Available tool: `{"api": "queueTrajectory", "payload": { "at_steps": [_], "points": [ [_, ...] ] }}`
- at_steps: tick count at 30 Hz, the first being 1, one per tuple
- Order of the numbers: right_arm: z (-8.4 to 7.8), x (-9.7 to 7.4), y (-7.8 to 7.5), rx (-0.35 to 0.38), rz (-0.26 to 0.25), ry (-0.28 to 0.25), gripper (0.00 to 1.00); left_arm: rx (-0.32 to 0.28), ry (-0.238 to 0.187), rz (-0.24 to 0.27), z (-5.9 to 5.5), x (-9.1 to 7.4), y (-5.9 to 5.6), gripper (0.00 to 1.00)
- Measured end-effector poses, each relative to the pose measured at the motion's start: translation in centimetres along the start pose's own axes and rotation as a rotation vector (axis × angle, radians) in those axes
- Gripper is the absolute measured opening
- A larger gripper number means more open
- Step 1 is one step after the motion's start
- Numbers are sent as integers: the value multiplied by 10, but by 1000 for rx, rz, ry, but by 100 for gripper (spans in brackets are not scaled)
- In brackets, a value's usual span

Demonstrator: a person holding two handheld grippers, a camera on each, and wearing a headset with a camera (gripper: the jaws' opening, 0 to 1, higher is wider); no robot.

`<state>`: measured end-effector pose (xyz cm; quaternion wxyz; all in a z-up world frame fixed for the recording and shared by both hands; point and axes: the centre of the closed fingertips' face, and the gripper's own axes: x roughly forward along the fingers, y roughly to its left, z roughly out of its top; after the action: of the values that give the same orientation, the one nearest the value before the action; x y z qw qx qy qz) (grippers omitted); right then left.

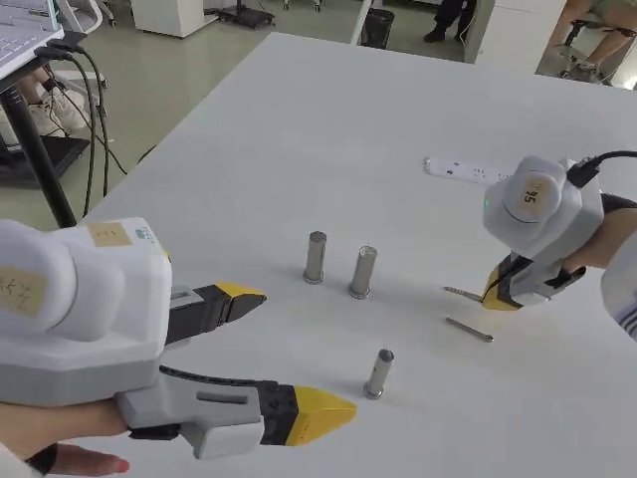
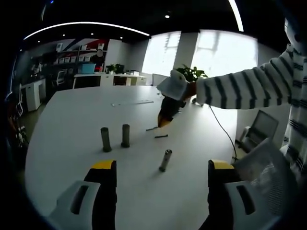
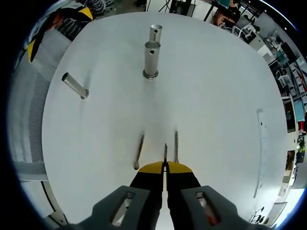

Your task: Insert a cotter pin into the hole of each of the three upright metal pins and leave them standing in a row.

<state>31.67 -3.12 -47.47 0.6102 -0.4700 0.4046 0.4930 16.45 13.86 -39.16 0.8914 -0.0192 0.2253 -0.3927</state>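
White table (image 1: 328,119): its left edge runs on a slant from the far end down to the near left, with floor and a black stand (image 1: 38,149) beyond it. Three metal pins stand well in from every edge. The far-left pin (image 1: 316,257) and the middle pin (image 1: 362,271) are upright and just beside each other. The near pin (image 1: 378,373) stands apart from them, closer to the person, its cross-hole visible near the top. Bare tabletop lies open all round the three pins, widest toward the far end. The left gripper (image 1: 309,351) hovers at the near left with its jaws spread wide and nothing between them; the near pin is just beyond its yellow tips. The right gripper (image 3: 164,165) is low over the table to the right of the pins, jaws clenched on a cotter pin (image 3: 165,152) that projects forward from the tips. A loose cotter pin (image 3: 139,151) lies flat on the table just beside those tips. A thin line (image 3: 176,146) on the other side may be another pin or a shadow; this cannot be determined. A power strip (image 1: 458,171) lies farther back on the right.
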Motion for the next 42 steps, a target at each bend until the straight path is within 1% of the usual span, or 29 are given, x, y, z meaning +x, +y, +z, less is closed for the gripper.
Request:
{"api": "queueTrajectory", "payload": {
  "at_steps": [2, 3, 4, 6, 9, 11, 12, 14, 19, 23, 24, 28, 31, 33, 35, 37, 39, 42],
  "points": [
    [2, -6, -1, 5, -18, -20, 0, 10, 2, 5, 1, 0, 0, 70],
    [2, -9, 0, 6, -18, -26, 0, 22, 6, -3, 1, 0, -2, 69],
    [3, -11, 1, 10, -18, -34, 0, 33, 7, -6, 1, 1, -3, 68],
    [5, -17, 1, 13, -34, -57, 0, 45, 6, -10, 2, 2, -5, 67],
    [7, -25, 1, 19, -57, -86, 0, 49, 4, -13, 4, 3, -6, 62],
    [10, -32, 1, 27, -74, -112, 0, 56, 3, -14, 5, 4, -6, 61],
    [10, -33, 2, 26, -78, -116, 0, 63, 0, -14, 5, 5, -6, 61],
    [12, -38, 3, 27, -94, -137, 0, 54, 1, -16, 6, 6, -6, 61],
    [20, -51, 9, 24, -127, -195, 0, 19, -21, -26, 11, 8, -6, 58],
    [25, -61, 15, 18, -160, -224, 0, -15, -52, -34, 20, 8, -6, 57],
    [25, -61, 15, 20, -164, -227, 0, -17, -54, -35, 21, 9, -6, 57],
    [31, -68, 18, 35, -193, -267, 0, -36, -78, -39, 29, 10, -7, 53],
    [36, -73, 20, 37, -216, -289, 0, -55, -86, -49, 34, 11, -8, 51],
    [40, -76, 22, 35, -232, -305, 0, -54, -90, -41, 36, 13, -7, 51],
    [42, -78, 24, 30, -247, -315, 0, -73, -86, -43, 36, 16, -6, 51],
    [46, -81, 28, 23, -261, -326, 0, -78, -87, -46, 37, 17, -7, 49],
    [50, -83, 32, 22, -269, -349, 0, -80, -89, -53, 38, 18, -9, 47],
    [56, -84, 36, 28, -282, -393, 0, -102, -104, -66, 43, 21, -11, 45]
  ]
}}
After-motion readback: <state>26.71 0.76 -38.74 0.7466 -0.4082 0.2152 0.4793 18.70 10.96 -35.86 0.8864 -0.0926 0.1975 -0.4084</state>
